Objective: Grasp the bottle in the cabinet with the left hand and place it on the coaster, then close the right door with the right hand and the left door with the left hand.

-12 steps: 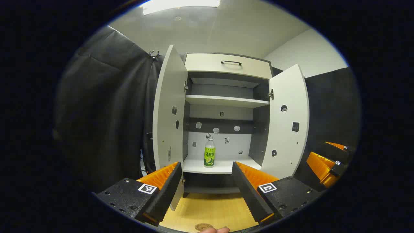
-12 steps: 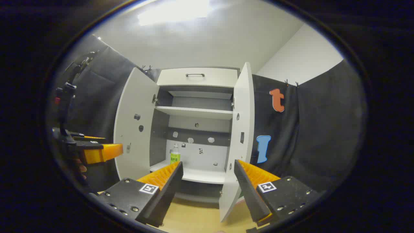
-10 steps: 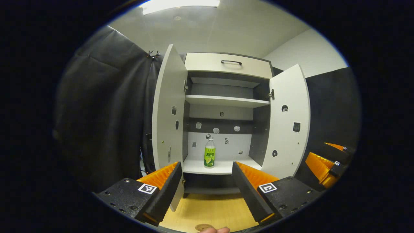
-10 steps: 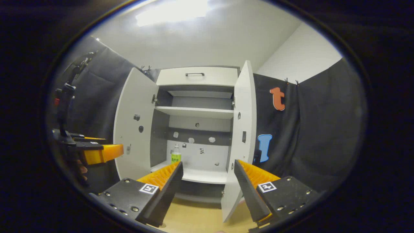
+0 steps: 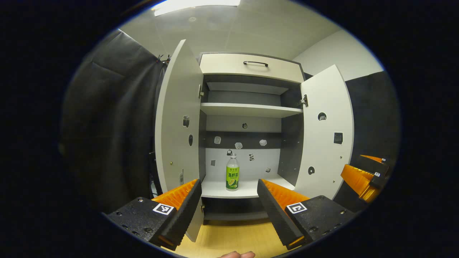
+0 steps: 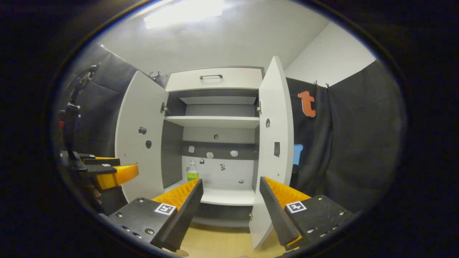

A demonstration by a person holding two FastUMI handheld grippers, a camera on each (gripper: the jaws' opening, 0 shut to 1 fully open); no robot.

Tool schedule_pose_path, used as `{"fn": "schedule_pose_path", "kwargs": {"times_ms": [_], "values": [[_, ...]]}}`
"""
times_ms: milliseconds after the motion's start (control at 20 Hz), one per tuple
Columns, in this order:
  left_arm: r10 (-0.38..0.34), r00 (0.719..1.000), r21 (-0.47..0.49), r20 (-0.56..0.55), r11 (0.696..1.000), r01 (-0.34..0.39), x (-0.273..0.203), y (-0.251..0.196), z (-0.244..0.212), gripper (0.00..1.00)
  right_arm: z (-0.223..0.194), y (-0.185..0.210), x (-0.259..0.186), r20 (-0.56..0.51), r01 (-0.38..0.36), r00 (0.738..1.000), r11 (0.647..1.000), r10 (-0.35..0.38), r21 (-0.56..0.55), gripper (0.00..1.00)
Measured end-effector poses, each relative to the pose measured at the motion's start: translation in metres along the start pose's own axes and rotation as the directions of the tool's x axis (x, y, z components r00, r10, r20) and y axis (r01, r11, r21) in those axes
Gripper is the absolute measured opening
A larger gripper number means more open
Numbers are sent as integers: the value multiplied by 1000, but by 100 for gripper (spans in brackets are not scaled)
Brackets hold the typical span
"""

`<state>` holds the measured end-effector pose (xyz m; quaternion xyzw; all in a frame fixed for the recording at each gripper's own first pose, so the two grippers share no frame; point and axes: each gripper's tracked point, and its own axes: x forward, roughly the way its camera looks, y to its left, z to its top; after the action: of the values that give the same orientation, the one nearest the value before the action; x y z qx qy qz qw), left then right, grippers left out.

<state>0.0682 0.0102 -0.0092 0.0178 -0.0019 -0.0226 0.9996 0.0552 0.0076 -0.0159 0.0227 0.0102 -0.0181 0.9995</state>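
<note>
Ridged fingers of the left gripper [image 5: 227, 211] are standing wide apart, empty, framing the green-labelled plastic bottle [image 5: 232, 172] upright on the far lower shelf of the white open cabinet [image 5: 251, 68]. To grasp well, it should be travelling straight in, centring the fingers on the label between both open doors. Right gripper [image 6: 229, 211] is gaping idle too.

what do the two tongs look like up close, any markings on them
Each of the tongs, left and right, has two long wedge-shaped fingers with ribbed inner faces, set on black textured blocks with screws. Each block carries a small square black-and-white tag. In the right gripper view the left tongs sit under a dark upright mount.
</note>
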Motion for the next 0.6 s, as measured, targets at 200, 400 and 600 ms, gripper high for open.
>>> {"fn": "schedule_pose_path", "kwargs": {"times_ms": [200, 400, 600], "values": [[-17, 1000, 9, -7, 1000, 17, 25, -3, -8, 98, -8, 0, 19, 4, 2, 1000, 1000, -2, 24, 96], [-27, 1000, 11, -2, 1000, 27, 56, -1, -14, 98, -15, 4, 41, 15, 0, 1000, 999, -1, 43, 96], [-36, 999, 12, 12, 999, 36, 98, 2, -19, 98, -17, 10, 62, 32, -15, 999, 1000, 15, 4, 94]]}}
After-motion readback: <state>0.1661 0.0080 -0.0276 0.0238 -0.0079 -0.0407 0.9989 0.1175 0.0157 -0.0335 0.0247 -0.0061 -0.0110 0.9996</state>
